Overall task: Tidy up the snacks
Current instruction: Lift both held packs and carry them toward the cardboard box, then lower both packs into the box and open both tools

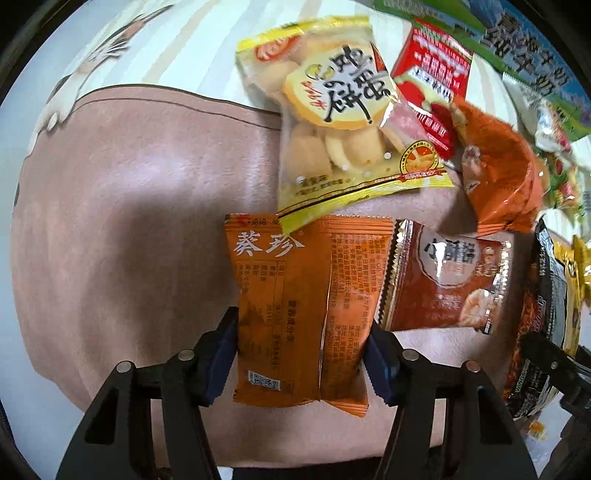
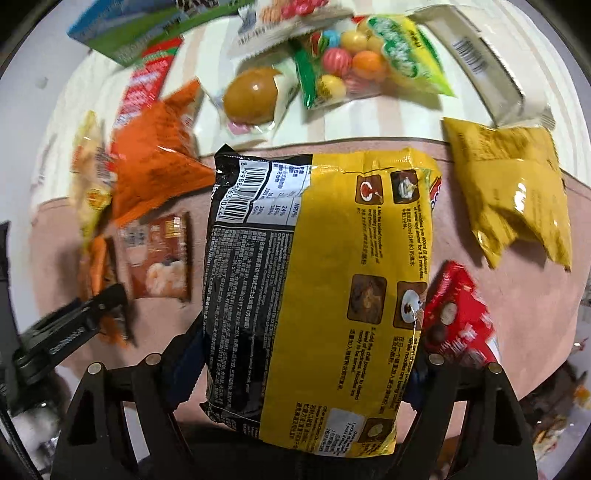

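Note:
In the left wrist view my left gripper (image 1: pixel 301 354) is shut on an orange snack packet (image 1: pixel 295 306), with blue pads pressing both its sides above a pink mat (image 1: pixel 129 221). In the right wrist view my right gripper (image 2: pixel 308 365) is shut on a large yellow and black noodle packet (image 2: pixel 321 288), which hides most of the pads. The left gripper's arm (image 2: pixel 70 332) shows at the lower left of that view. The noodle packet also shows in the left wrist view (image 1: pixel 543 332) at the right edge.
A yellow biscuit bag (image 1: pixel 343 122), a brown packet (image 1: pixel 447 277), an orange bag (image 1: pixel 498 173) and a red packet (image 1: pixel 432 77) lie beyond the left gripper. An egg pack (image 2: pixel 251 96), candy bag (image 2: pixel 365 59), mustard bag (image 2: pixel 513 192), red packet (image 2: pixel 458 317) and a milk carton (image 2: pixel 147 33) surround the right gripper.

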Available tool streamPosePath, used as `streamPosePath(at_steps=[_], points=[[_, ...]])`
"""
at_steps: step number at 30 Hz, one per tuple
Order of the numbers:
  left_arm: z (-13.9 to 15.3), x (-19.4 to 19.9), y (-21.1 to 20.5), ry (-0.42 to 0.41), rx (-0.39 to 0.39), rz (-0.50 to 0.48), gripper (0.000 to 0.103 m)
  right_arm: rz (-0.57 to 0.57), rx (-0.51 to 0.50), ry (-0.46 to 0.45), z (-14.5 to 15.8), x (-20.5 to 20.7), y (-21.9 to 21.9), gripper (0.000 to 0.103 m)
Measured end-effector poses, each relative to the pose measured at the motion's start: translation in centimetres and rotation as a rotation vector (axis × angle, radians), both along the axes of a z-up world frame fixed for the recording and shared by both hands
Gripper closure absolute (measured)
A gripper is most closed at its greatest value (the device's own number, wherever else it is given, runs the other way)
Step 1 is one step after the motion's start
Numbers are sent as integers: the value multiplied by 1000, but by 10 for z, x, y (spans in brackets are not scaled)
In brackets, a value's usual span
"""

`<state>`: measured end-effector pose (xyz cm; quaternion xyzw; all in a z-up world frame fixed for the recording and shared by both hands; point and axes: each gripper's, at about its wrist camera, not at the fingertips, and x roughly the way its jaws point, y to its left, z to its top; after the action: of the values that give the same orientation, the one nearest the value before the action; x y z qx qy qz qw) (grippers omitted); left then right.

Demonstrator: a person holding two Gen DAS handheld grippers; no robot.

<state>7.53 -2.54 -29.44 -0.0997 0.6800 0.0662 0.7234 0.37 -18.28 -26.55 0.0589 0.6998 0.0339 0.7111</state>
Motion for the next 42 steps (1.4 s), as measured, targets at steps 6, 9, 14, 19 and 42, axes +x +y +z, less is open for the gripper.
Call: streamPosePath(at_steps=[6, 9, 14, 19, 42], points=[[54, -30, 14, -36, -66, 47, 45, -10, 114, -75, 50, 10, 1, 16], [85, -29, 5, -76, -88, 43, 45, -2, 162, -124, 78, 28, -2, 16], [147, -12, -25, -182, -109, -23, 46, 10, 217, -234, 109, 23, -15, 16], [183, 33, -40, -238, -207, -56, 47, -4, 251, -318, 173, 41, -28, 16], [139, 359, -81, -150, -203, -120, 47, 27, 90, -246, 151, 338, -20, 16]])
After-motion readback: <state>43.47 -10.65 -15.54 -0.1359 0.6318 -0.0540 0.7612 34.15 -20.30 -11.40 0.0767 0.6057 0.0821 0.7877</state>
